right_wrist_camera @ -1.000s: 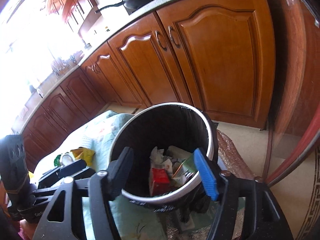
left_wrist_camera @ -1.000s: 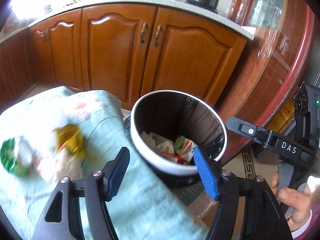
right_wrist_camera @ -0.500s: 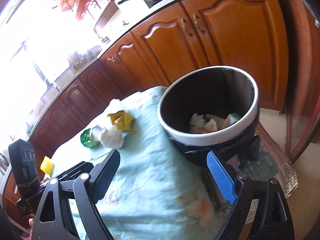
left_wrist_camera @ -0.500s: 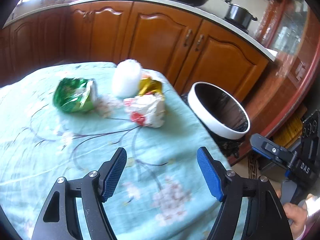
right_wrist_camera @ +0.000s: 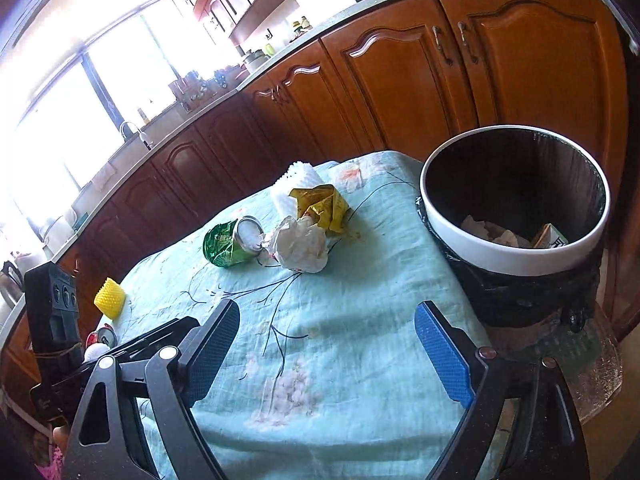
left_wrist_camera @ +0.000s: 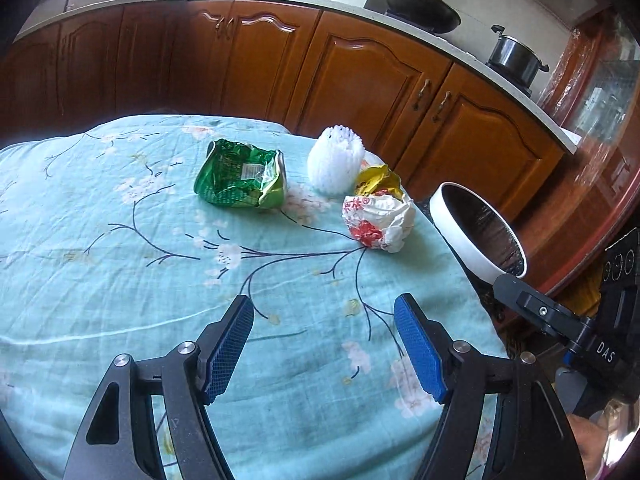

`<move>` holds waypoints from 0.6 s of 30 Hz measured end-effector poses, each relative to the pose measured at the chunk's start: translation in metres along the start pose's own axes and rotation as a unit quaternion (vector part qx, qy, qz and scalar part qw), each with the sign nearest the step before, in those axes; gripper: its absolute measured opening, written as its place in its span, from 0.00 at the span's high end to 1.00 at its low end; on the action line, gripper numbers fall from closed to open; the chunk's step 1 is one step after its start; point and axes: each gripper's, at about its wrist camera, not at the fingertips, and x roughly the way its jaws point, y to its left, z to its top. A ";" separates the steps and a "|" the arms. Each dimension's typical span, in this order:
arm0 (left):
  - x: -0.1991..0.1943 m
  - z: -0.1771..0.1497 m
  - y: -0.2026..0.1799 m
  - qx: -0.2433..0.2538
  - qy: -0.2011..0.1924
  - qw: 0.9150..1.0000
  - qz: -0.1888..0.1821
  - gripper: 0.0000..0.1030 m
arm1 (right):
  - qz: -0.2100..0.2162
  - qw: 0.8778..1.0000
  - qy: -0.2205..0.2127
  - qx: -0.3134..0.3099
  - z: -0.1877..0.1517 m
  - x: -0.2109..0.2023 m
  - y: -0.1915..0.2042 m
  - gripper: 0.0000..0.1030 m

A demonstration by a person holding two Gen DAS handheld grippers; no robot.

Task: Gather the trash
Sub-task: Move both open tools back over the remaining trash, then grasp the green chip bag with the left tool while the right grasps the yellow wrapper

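Trash bin (right_wrist_camera: 516, 258) holds crumpled paper (right_wrist_camera: 490, 232); left tongs (left_wrist_camera: 324, 344) and right tongs (right_wrist_camera: 328, 354) gape, grasping nothing.

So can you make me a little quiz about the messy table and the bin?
1. True or false: the green bag lies on the tablecloth.
2. What sits nearest the bin: A) the yellow wrapper, B) the green bag, C) the yellow foam net?
3. Fill in: both the left gripper and the right gripper hold ____.

Key: 1 true. 2 A. 3 nothing; each is open and empty over the cloth.
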 end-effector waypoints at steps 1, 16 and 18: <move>-0.001 0.001 0.002 -0.002 -0.002 1.000 0.002 0.30 | 0.002 1.000 0.003 -0.001 0.000 0.003 0.003 0.12; 0.012 0.038 0.041 -0.028 -0.017 0.998 0.046 0.33 | 0.002 1.000 0.007 0.010 0.042 0.045 0.000 0.43; 0.018 0.046 0.048 -0.037 -0.016 0.998 0.045 0.37 | 0.001 1.000 0.013 0.017 0.048 0.057 -0.005 0.51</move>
